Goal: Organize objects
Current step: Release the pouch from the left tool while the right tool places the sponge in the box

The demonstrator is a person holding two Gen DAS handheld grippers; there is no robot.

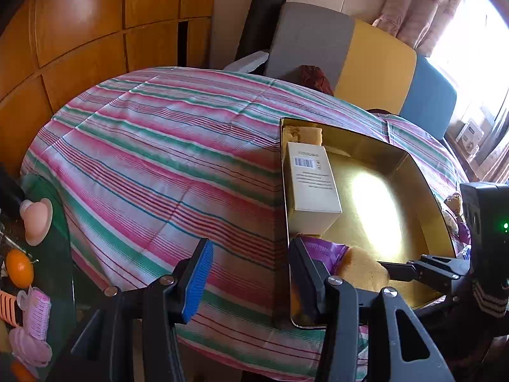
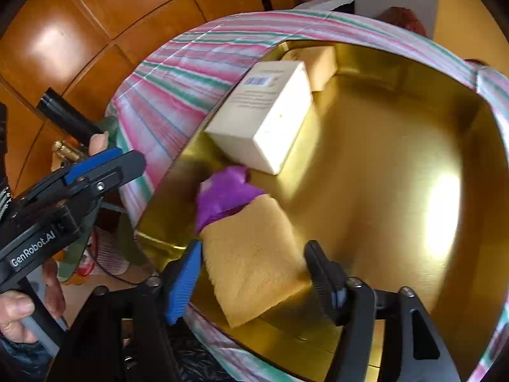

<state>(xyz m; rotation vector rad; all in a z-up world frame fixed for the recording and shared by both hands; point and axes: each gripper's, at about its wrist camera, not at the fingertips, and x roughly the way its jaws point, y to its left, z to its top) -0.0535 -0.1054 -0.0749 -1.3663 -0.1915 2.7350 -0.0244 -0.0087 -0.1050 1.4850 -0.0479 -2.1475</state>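
A gold tray (image 2: 397,146) sits on the striped cloth (image 1: 159,159), near its right edge. Inside, a white box (image 2: 270,117) lies along the tray's left wall, a purple packet (image 2: 226,194) just below it, touching a yellow sponge (image 2: 254,254). The right gripper (image 2: 254,273) straddles the sponge, fingers spread, pads clear of it. The left gripper (image 1: 248,273) straddles the tray's left wall, fingers apart, empty.
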